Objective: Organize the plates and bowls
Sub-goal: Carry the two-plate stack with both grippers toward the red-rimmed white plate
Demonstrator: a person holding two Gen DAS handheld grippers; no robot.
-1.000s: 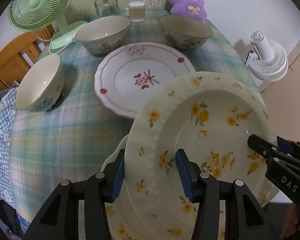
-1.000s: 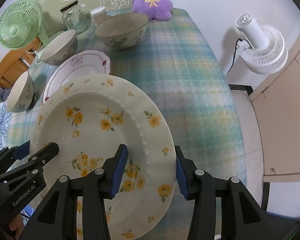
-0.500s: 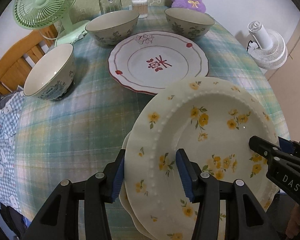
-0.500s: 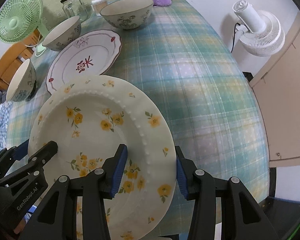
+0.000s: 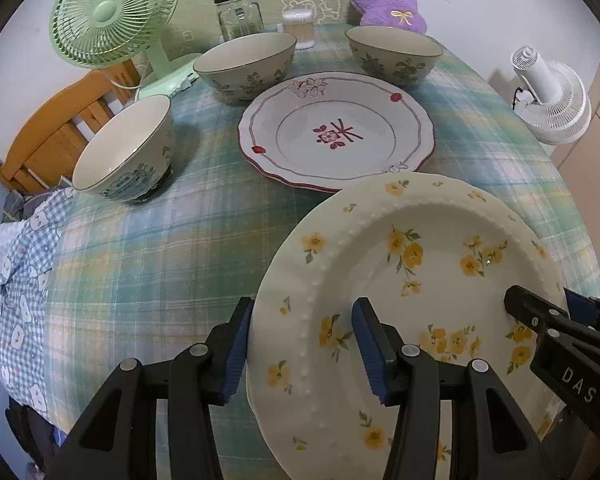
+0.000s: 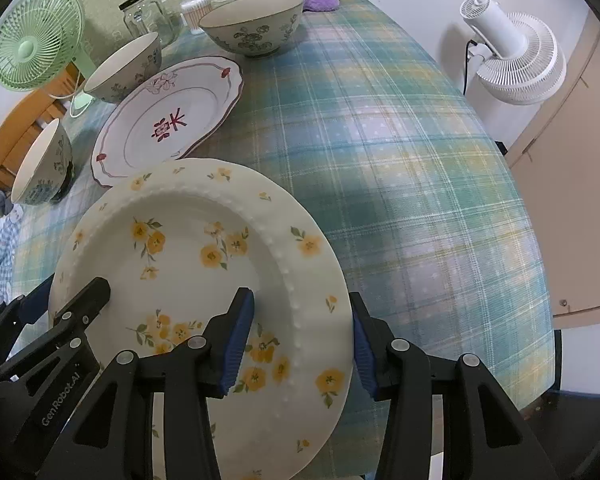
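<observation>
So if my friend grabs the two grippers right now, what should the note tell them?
Left gripper: shut on the left rim of the cream plate with yellow flowers.
Right gripper: shut on the plate's right rim. Carry it with both.
Further back on the green plaid tablecloth: a white plate with red trim and three floral ceramic bowls, all separate.
Done: nothing visibly stacked.
Left: set down this plate, probably stack plates, then nest bowls.

I'm in a home: a tabletop under a green plaid cloth (image 5: 148, 264), a purple plush toy (image 5: 388, 0) at its far edge, a green desk fan (image 5: 112, 12), floral crockery.
</observation>
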